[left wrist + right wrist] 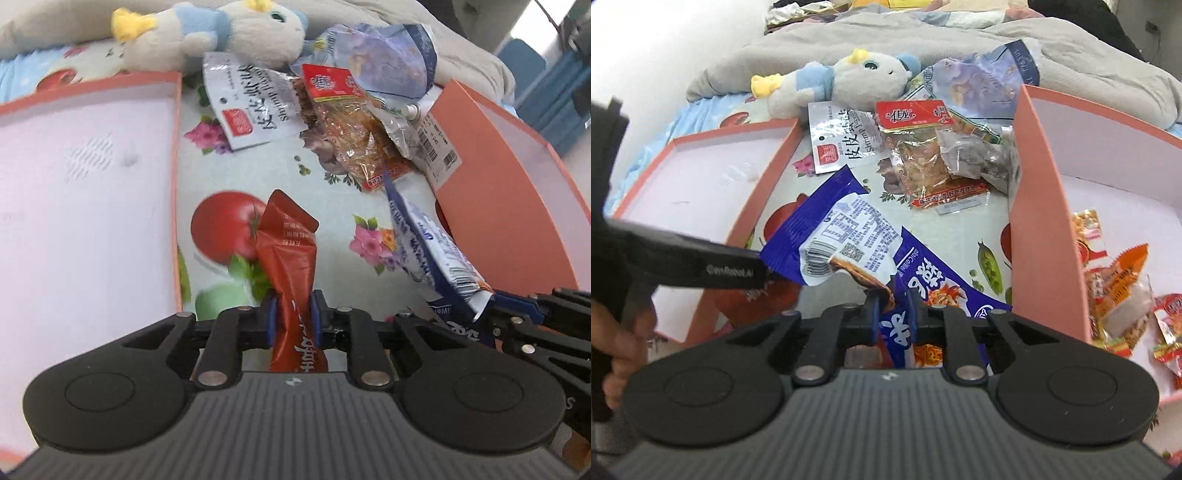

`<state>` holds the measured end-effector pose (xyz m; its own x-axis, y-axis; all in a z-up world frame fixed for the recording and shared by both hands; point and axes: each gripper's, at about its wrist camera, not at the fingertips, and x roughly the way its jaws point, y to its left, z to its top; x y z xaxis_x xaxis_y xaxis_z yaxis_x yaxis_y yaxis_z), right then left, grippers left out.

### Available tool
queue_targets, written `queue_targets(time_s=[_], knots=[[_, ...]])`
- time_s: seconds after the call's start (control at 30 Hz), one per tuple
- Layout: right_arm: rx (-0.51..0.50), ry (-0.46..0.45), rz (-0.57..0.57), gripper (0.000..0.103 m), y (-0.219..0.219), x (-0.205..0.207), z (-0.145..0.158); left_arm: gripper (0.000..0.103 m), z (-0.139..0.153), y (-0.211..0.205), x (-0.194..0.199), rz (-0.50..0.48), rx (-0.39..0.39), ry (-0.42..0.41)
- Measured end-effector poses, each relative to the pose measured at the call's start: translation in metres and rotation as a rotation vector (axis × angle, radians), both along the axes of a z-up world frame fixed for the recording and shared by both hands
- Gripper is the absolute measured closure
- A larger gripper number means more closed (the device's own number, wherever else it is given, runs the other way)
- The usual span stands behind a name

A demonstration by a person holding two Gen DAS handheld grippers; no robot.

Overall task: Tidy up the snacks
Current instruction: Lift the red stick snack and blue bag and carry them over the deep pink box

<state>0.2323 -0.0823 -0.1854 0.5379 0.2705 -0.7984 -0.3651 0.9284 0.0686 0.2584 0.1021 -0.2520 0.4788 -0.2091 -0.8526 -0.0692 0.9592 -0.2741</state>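
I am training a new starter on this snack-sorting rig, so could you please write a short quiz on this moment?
1. True or false: the left gripper is empty.
2. Which box already holds snacks? A: left box; B: right box.
3. What is between the right gripper's jaws?

Key:
1. False, its jaws are shut on a red packet.
2. B.
3. A blue packet.

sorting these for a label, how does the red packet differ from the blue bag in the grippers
The red packet is narrow and plain red; the blue bag is wider, blue with white print. The left gripper clamps the red packet, the right gripper the blue bag. Both are crinkled.
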Motion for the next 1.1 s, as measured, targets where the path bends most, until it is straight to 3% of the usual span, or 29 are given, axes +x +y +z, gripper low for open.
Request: queue_targets(time_s=[0.3,0.77,1.1], knots=[[0.071,0.044,-0.035,0.085,-0.011,-0.018,0.007,0.085,0.005,-0.006,-0.037,0.146,-0.108,-0.014],[0.138,0.021,-0.091,0.085,-0.023,-0.018,0.039,0.086,0.033,-0.016,-0.046,0.218,-0.129,-0.056],[0.181,0.002,-0.102,0.085,-0.025,-0.01,0.068,0.086,0.087,-0.014,-0.042,0.226,-0.12,-0.128]])
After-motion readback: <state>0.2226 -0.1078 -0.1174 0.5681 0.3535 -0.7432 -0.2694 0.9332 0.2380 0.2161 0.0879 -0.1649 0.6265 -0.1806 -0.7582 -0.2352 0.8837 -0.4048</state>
